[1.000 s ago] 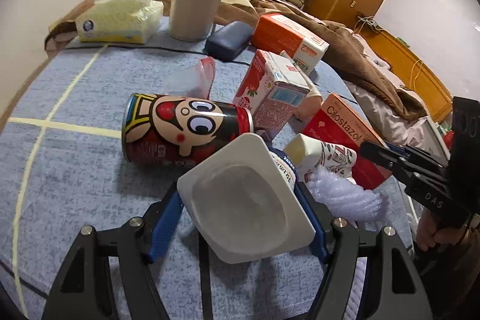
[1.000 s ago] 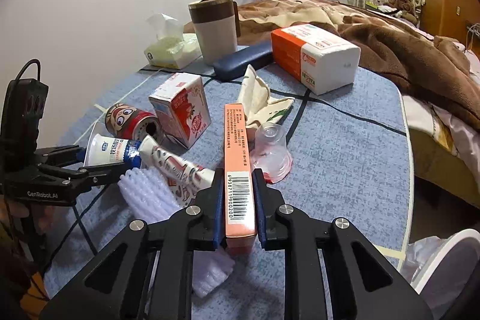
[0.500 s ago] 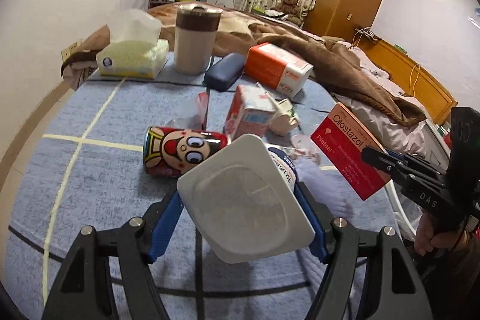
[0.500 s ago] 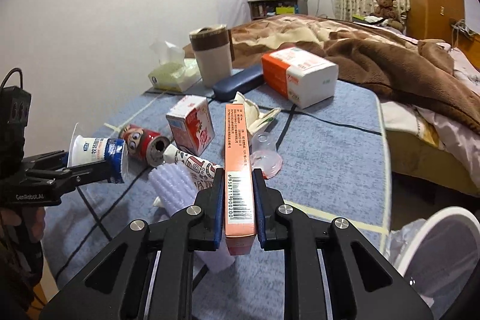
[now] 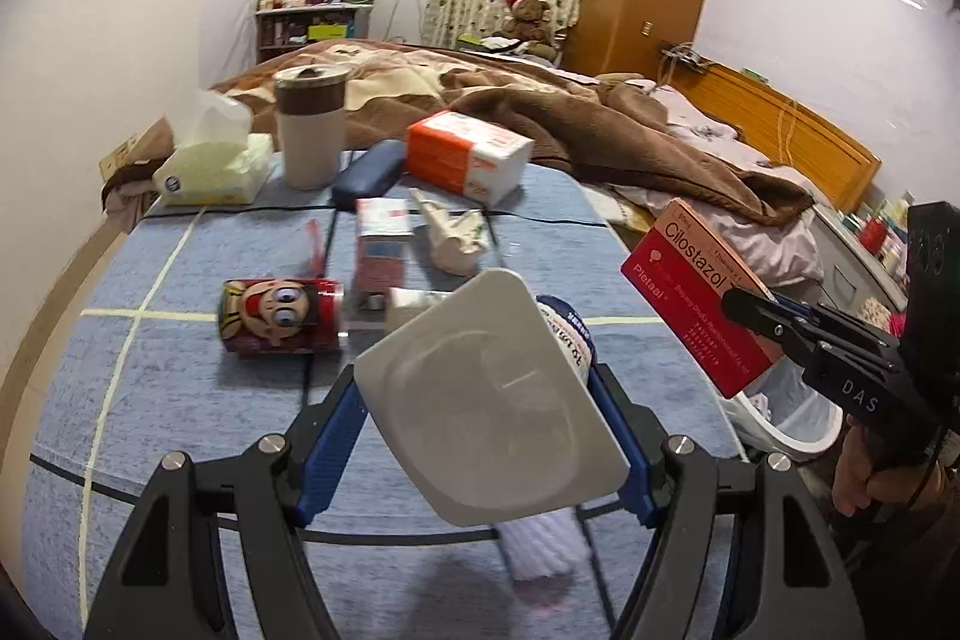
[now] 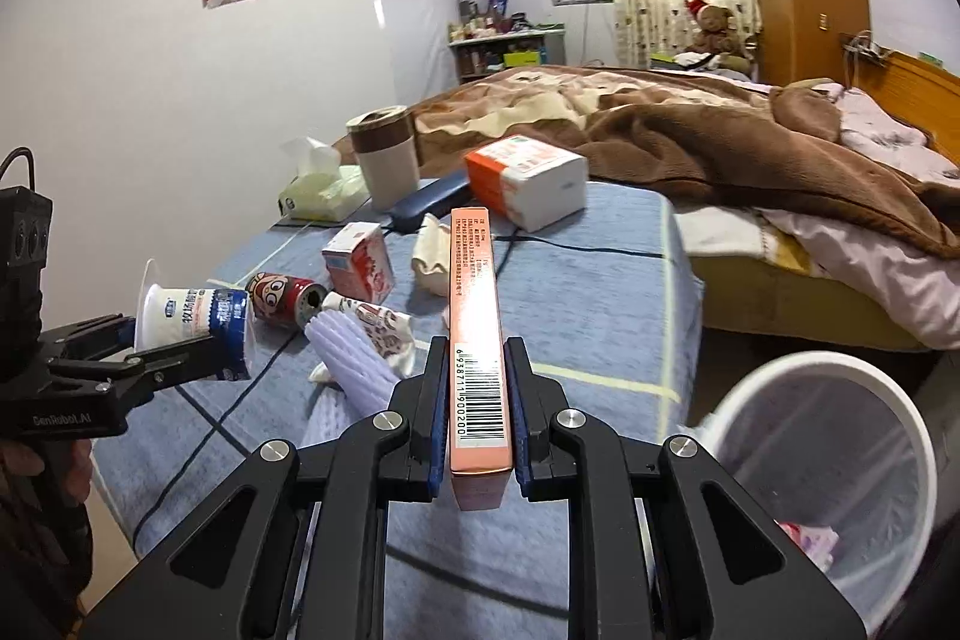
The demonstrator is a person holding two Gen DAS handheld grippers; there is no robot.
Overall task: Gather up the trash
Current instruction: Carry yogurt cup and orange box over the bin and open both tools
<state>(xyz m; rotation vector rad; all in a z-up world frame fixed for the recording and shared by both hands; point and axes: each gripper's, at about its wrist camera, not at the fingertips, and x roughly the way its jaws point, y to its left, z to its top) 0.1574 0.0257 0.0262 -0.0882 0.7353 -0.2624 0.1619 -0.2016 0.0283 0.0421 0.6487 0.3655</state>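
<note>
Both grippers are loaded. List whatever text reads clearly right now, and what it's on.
"Cilostazol", "Pletaal": medicine box in the right gripper.
"6938711900200": its barcode edge.
"DAS": right gripper body.
"GenRobot.AI": left gripper body.
Yogurt cup, milk carton, tissue pack: print too small.

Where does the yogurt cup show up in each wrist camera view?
Left wrist: yogurt cup fills bottom centre, between that gripper's own jaws.
Right wrist: yogurt cup at far left, lying sideways in the left gripper.
Shared landmark: cartoon can on the blue tablecloth.
</note>
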